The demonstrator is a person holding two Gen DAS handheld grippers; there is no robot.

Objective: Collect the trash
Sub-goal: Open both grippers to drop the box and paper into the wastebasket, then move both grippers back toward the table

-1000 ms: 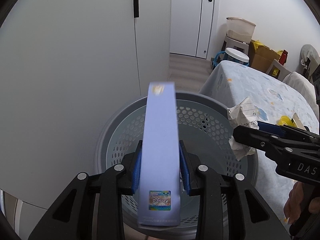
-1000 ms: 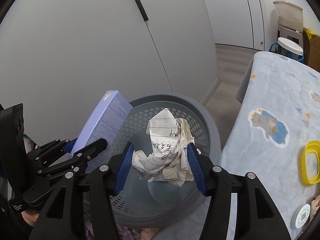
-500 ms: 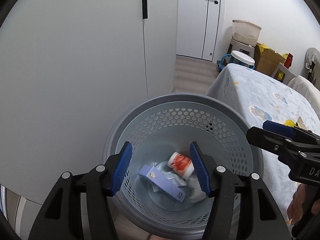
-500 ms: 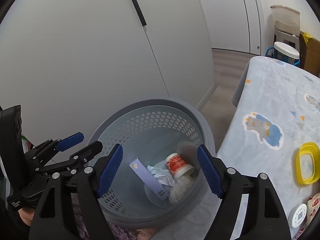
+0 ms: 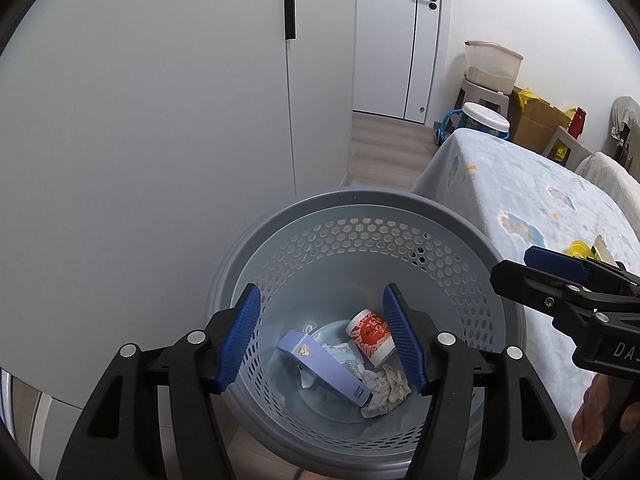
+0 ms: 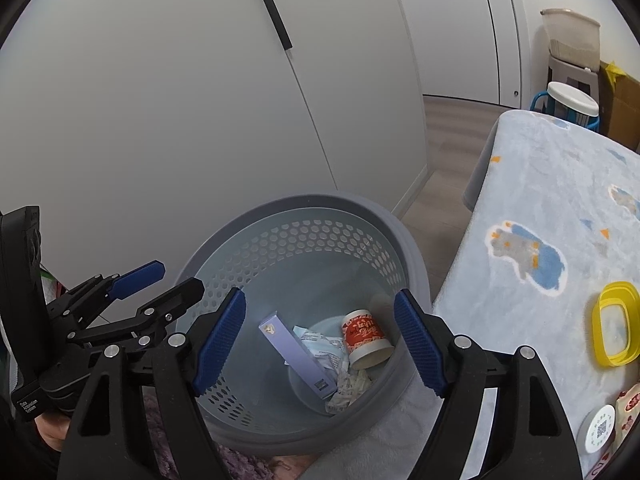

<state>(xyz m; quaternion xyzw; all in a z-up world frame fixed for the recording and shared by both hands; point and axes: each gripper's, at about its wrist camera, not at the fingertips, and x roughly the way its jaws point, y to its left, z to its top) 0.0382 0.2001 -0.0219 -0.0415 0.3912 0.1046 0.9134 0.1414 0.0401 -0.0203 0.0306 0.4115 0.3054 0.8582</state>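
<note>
Part of the crumpled white paper ball [image 5: 386,394] is hidden under the long purple cardboard box [image 5: 324,366] in the round grey plastic basket [image 5: 360,216], over which the left gripper [image 5: 322,340], opening and empty, and the spread, empty right gripper [image 6: 320,340] are pointed down.

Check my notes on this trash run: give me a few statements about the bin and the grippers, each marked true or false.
1. The purple box lies inside the grey basket. True.
2. The right gripper holds crumpled paper. False: its jaws are empty; the paper lies in the basket.
3. The red-and-white cup lies on its side. True.
4. The yellow container is in the basket. False: it sits on the blanket.
</note>
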